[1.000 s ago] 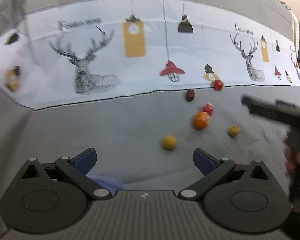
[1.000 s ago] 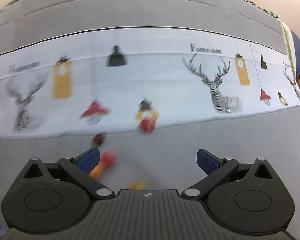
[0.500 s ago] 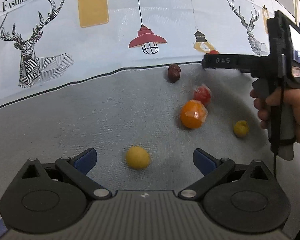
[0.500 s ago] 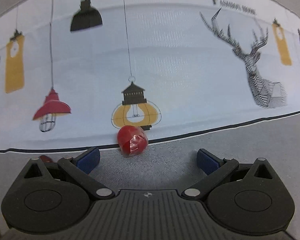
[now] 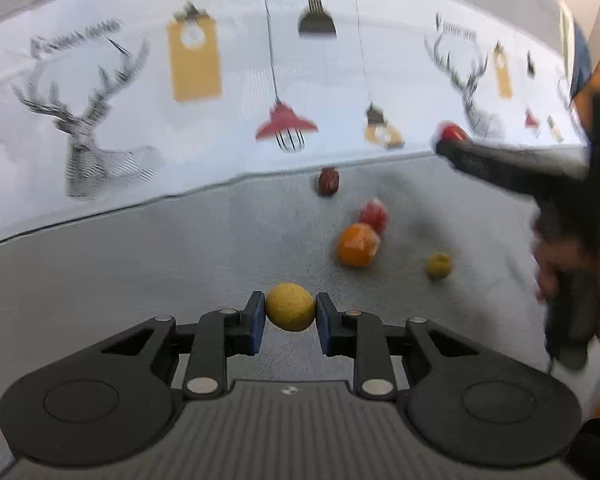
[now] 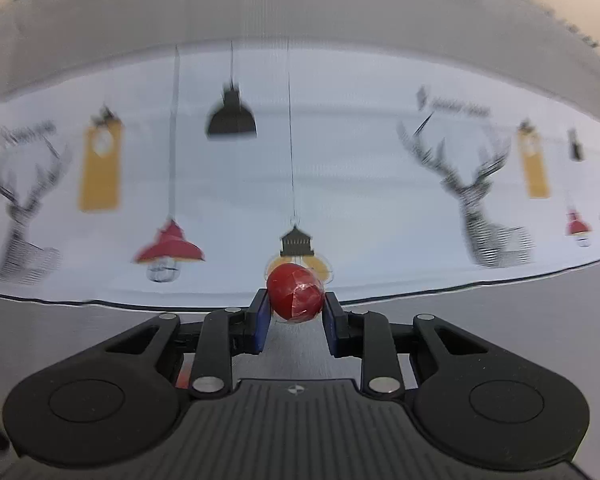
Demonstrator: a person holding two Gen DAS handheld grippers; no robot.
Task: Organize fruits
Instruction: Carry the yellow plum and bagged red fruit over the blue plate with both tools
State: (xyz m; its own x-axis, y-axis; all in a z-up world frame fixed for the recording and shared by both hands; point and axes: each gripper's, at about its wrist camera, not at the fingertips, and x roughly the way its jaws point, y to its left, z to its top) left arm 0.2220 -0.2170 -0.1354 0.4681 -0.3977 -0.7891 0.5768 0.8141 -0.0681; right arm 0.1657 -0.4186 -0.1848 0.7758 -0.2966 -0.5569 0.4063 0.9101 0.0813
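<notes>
A round yellow fruit (image 5: 290, 306) sits between the blue pads of my left gripper (image 5: 291, 322); the jaws are closing and the pads touch both its sides. My right gripper (image 6: 297, 313) is shut on a red wrapped fruit (image 6: 295, 296). The left wrist view shows that gripper (image 5: 446, 145) at the right, blurred, with the red fruit (image 5: 452, 132) at its tip. On the grey cloth (image 5: 140, 272) lie an orange (image 5: 357, 245), a red wrapped fruit (image 5: 374, 215), a dark red fruit (image 5: 328, 181) and a small yellow-green fruit (image 5: 439, 265).
A white band of cloth (image 5: 228, 136) printed with deer and lamps runs behind the fruits. A person's hand (image 5: 548, 264) holds the right gripper's handle at the right edge. Both views are blurred by motion.
Both pairs of jaws went from wide open to closed, the left on the yellow fruit, the right on the red one. Both views now look from farther back.
</notes>
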